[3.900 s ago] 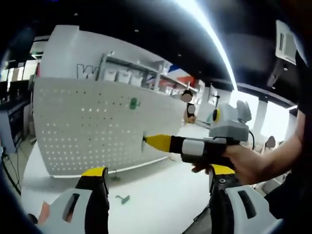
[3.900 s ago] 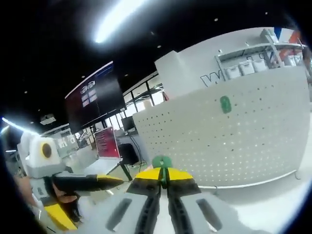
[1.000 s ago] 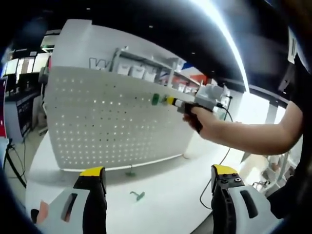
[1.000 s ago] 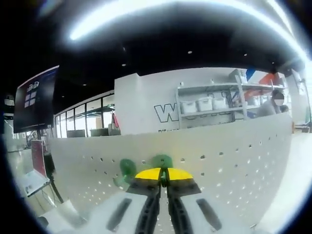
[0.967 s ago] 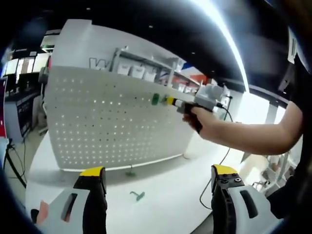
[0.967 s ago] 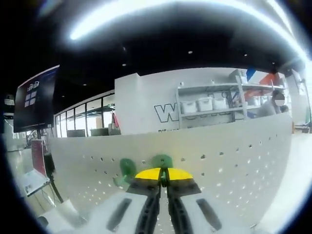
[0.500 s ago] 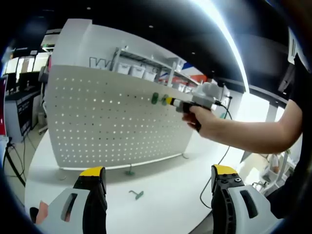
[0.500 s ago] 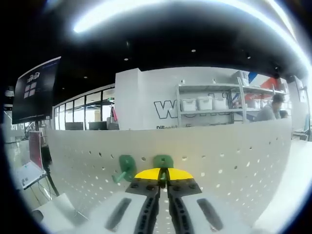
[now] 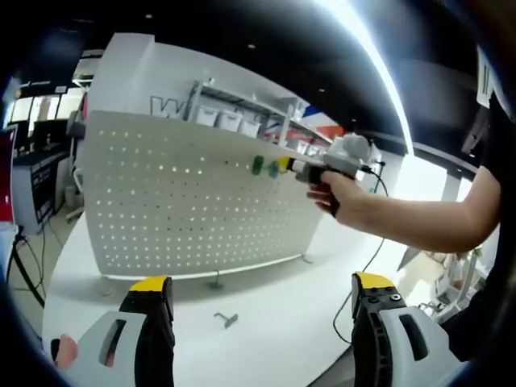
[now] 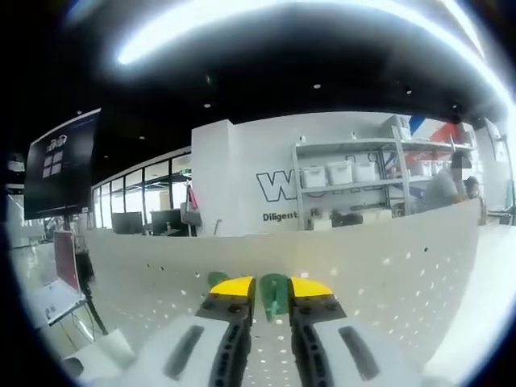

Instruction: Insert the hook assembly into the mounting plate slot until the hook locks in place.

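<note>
The white pegboard mounting plate (image 9: 185, 201) stands upright on the table. Two green hooks (image 9: 256, 166) (image 9: 273, 168) sit side by side near its top edge. In the left gripper view, the right gripper (image 9: 283, 164), held in a person's hand, has its yellow tips at the right-hand hook. In the right gripper view, that green hook (image 10: 274, 295) shows on the plate (image 10: 387, 282) in the gap between the parted jaws of the right gripper (image 10: 271, 288); the other hook (image 10: 216, 279) peeks out behind the left jaw. My left gripper (image 9: 262, 284) is open and holds nothing, low over the table.
A loose green hook (image 9: 226, 320) lies on the white table (image 9: 282, 339) in front of the plate, near the plate's small foot (image 9: 214, 284). A cable (image 9: 355, 278) trails from the right gripper. Shelves with bins (image 10: 343, 173) and a person stand behind.
The right gripper's jaws, shut on the green hook half a second ago, have parted, and the hook stays against the plate. The left gripper has barely moved.
</note>
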Demonstrator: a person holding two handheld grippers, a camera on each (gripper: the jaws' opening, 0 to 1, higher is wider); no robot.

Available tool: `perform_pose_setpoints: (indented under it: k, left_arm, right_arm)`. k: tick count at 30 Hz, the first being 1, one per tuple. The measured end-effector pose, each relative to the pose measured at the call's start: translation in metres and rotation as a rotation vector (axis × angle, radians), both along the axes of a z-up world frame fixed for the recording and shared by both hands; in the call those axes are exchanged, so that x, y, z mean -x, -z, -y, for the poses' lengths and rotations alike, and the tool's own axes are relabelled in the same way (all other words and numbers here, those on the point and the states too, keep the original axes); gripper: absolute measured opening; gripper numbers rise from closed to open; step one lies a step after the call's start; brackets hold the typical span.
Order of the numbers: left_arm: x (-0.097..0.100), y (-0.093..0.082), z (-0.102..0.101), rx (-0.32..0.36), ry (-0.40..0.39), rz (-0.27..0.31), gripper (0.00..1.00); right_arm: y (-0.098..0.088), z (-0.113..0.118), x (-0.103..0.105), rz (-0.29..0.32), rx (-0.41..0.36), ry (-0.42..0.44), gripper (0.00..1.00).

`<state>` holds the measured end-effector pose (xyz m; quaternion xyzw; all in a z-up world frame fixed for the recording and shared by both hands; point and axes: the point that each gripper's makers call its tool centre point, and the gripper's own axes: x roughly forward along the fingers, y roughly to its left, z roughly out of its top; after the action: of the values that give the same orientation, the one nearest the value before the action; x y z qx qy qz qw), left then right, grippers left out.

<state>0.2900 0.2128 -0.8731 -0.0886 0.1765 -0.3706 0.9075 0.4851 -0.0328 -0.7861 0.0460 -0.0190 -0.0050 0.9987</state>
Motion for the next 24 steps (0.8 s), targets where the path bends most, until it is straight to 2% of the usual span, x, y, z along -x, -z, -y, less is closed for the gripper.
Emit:
perform_pose_setpoints:
  k: [8, 14, 24]
  left_arm:
    - [0.009, 0.012, -0.004, -0.002, -0.008, -0.038, 0.94]
    - [0.015, 0.018, -0.006, -0.007, -0.008, -0.064, 0.96]
    - [0.021, 0.027, -0.003, -0.05, -0.001, -0.079, 0.99]
  right_arm:
    - [0.027, 0.001, 0.027, -0.088, 0.064, -0.061, 0.21]
    - [0.052, 0.005, 0.055, -0.151, 0.066, -0.095, 0.22]
    - [0.109, 0.001, 0.112, -0.296, 0.102, -0.185, 0.25]
